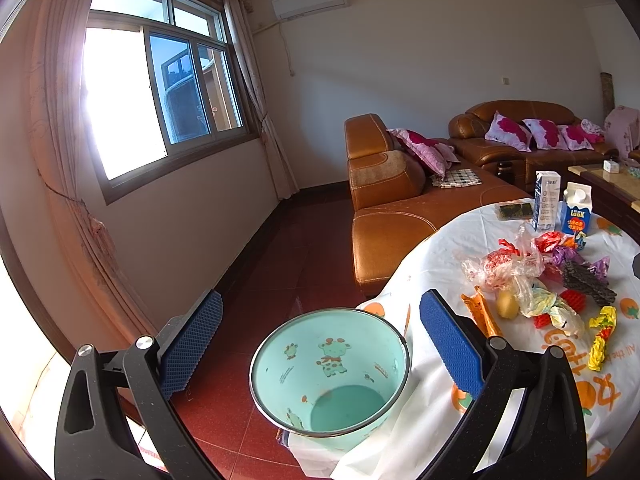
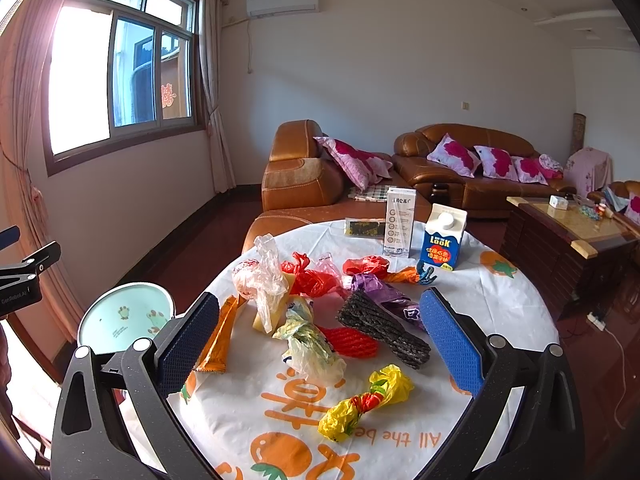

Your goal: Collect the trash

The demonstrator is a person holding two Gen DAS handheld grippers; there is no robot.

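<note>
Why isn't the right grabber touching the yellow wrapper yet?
Apart. The right wrist view shows the right gripper with open jaws hovering above the table, and bare tablecloth lies between them and the yellow wrapper.

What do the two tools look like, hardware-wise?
Both match: the left tool and right tool have black, faintly speckled plastic linkage arms with silver round screw heads at the pivots. Each finger carries a flat rectangular blue pad with a fine grid texture. From the right wrist view, the left tool's body shows white "GenRobot.AI" lettering. No cables visible.

Bright daylight from the window (image 1: 160, 92), blown-out glare at left, sharp focus, fisheye bending, dark corners.
</note>
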